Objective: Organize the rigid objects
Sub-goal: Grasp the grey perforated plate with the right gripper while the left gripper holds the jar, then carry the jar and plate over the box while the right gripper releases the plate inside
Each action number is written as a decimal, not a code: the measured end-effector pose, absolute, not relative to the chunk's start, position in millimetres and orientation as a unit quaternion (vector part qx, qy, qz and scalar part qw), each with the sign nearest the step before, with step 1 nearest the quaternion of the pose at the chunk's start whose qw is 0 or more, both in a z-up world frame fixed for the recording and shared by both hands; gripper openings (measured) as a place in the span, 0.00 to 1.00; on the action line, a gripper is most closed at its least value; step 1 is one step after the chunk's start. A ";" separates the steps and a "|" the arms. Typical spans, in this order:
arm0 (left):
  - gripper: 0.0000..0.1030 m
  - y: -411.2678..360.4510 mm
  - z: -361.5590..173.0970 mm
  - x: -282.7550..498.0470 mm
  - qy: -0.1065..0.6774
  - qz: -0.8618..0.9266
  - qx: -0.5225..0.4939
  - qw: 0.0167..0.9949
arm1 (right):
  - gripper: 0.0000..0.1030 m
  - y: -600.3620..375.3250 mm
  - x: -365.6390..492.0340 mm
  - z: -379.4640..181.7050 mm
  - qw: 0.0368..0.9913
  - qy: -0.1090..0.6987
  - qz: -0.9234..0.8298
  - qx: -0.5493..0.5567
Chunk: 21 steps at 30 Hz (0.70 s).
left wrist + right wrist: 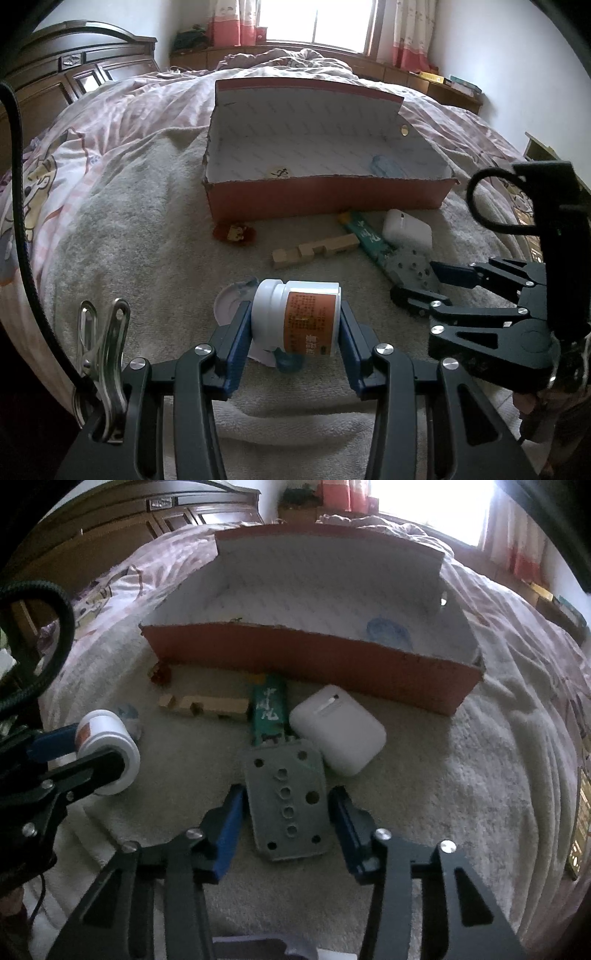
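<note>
The left gripper is pointing steeply down toward the near edge of the bed, its blue pads pressing on both sides of a white bottle lying sideways between them, one pad on the cap end and the other on the base. The right gripper is angling down in the same way just to the right of it, its blue fingers straddling a grey perforated plate; the left one is meeting the plate's edge, while whether the right one is touching cannot be told. In the left wrist view, its black linkage arms are reaching in from the right edge.
</note>
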<state>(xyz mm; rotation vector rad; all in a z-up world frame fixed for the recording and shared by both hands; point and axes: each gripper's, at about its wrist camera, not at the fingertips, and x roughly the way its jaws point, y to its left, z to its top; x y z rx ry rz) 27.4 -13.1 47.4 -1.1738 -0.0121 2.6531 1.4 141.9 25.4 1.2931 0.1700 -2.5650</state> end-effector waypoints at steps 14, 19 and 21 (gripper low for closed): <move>0.43 -4.6 63.6 19.5 0.002 0.912 -0.391 0.127 | 0.45 160.2 16.1 54.9 0.155 0.012 -0.896 0.416; 0.43 2.5 75.3 6.3 0.008 0.914 -0.384 0.134 | 0.45 160.5 9.4 69.1 0.164 0.004 -0.899 0.405; 0.43 6.0 80.9 -2.8 0.010 0.914 -0.382 0.137 | 0.45 161.2 4.3 75.3 0.168 0.000 -0.900 0.402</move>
